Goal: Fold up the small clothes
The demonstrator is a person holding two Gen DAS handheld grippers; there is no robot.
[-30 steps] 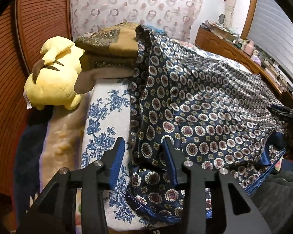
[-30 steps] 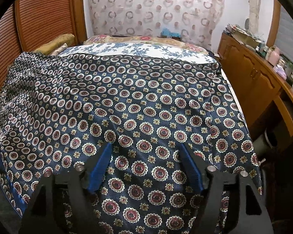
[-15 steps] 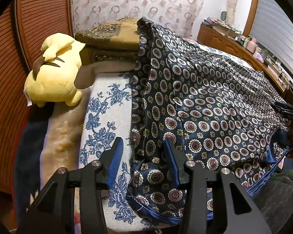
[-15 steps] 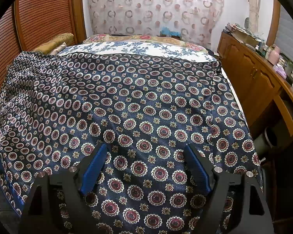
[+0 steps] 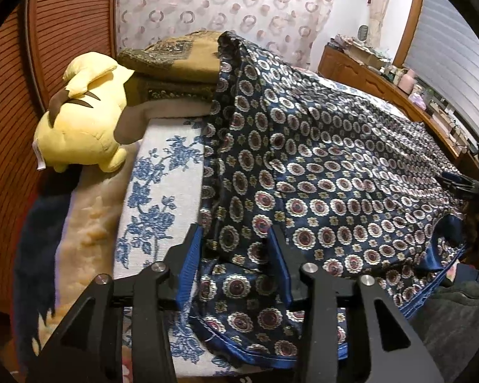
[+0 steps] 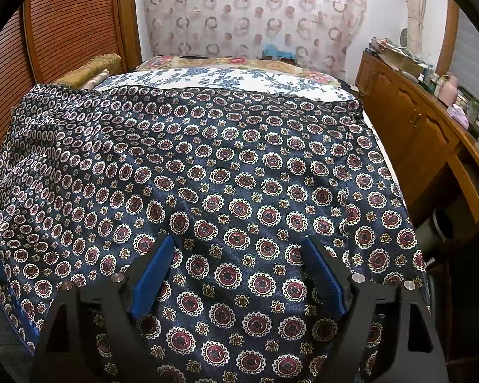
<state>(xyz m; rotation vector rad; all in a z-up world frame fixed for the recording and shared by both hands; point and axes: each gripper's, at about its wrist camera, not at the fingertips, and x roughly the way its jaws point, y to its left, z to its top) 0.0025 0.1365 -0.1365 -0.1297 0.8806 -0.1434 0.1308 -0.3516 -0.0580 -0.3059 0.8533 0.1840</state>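
A navy garment with red-and-white medallion print [image 6: 239, 172] lies spread flat over the bed. In the left wrist view it [image 5: 319, 172] covers the bed's right part, its blue-trimmed hem at the near edge. My left gripper [image 5: 236, 233] is open, its blue-padded jaws straddling the garment's left edge near the hem. My right gripper [image 6: 238, 245] is open wide and empty, just above the cloth near its front. The right gripper also shows at the far right of the left wrist view [image 5: 475, 185].
A yellow plush toy [image 5: 83, 121] and folded olive-brown blankets [image 5: 175, 67] sit at the bed's left side. The blue floral bedsheet [image 5: 156, 191] is bare beside the garment. A wooden cabinet [image 6: 424, 134] with clutter runs along the right. A slatted wooden wall [image 6: 64, 28] stands left.
My left gripper has moved right onto the garment's left edge, so the cloth now lies between its jaws. My right gripper has opened wider and drawn back slightly.
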